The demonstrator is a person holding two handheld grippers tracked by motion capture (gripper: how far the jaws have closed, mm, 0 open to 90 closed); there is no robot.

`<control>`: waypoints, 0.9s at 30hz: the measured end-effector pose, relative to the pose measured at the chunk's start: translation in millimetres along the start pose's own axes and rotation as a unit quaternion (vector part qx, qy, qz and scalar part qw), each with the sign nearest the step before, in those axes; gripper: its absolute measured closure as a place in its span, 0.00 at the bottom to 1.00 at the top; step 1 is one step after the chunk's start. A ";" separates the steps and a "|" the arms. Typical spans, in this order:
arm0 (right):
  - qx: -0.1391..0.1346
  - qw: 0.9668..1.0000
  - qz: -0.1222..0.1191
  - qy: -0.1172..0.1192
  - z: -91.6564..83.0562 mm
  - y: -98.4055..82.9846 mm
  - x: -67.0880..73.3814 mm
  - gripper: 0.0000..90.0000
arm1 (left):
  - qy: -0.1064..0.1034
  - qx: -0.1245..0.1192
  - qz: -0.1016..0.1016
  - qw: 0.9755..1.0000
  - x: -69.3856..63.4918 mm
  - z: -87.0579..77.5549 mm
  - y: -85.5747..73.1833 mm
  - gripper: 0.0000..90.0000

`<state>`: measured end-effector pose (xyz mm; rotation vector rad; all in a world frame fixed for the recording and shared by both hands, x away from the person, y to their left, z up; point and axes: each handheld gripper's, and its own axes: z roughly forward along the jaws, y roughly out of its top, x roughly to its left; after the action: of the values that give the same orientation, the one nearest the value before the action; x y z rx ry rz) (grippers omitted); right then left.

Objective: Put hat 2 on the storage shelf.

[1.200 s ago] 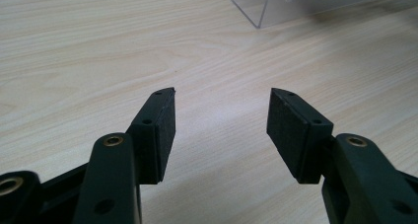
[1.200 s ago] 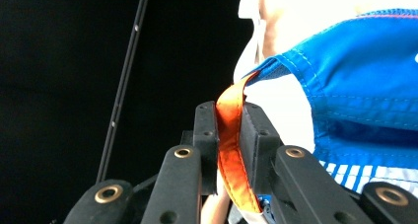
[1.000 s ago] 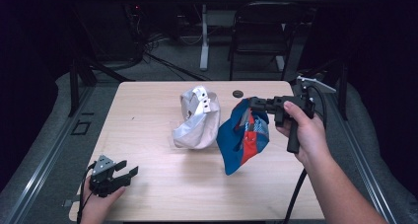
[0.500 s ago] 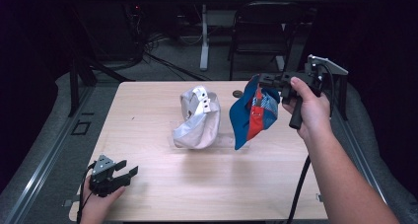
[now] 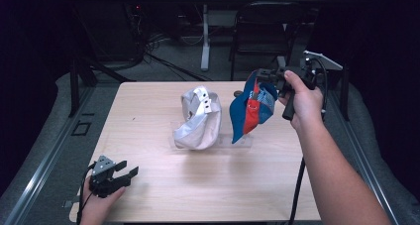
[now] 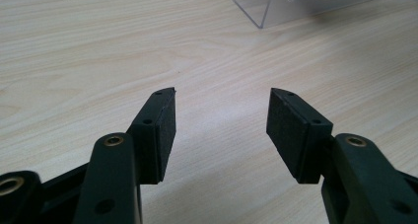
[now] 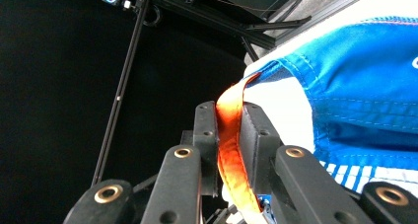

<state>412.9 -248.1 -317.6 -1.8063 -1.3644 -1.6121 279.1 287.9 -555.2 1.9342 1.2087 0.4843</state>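
A: Near table's (image 5: 148, 111) right far edge: right gripper (image 5: 265, 77) clamps blue cap (image 5: 250, 108), lifted. Grey cap (image 5: 198, 118) mid-table on clear stand (image 5: 242, 141).

B: Left gripper (image 5: 121, 174), jaws wide, near-left corner; bare wood between.

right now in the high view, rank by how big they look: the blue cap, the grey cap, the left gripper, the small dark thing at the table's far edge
1. grey cap and blue cap: too alike to rank, and the blue one is lifted nearer the camera.
2. left gripper
3. small dark thing, partly hidden behind the blue cap.
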 end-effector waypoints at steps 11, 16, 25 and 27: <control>0.010 1.000 0.008 -0.005 20.2 -2.7 -11.2 0.87 | 0.000 -0.001 -0.004 1.000 0.7 0.2 -0.1 0.50; 0.024 1.000 0.014 -0.009 27.7 -5.2 -23.4 0.87 | 0.000 0.001 -0.004 1.000 0.6 2.9 1.0 0.50; 0.023 0.999 0.027 -0.020 29.0 -15.4 -47.3 0.87 | -0.002 -0.001 0.000 1.000 -1.3 4.9 1.4 0.50; 0.028 0.999 0.027 -0.022 27.5 -17.5 -50.7 0.87 | 0.000 -0.006 0.001 1.000 -1.6 5.4 0.7 0.50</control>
<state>419.7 -239.4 -376.8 -1.8400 -1.3545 -1.5018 282.3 284.1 -557.9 1.9243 1.2017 0.4925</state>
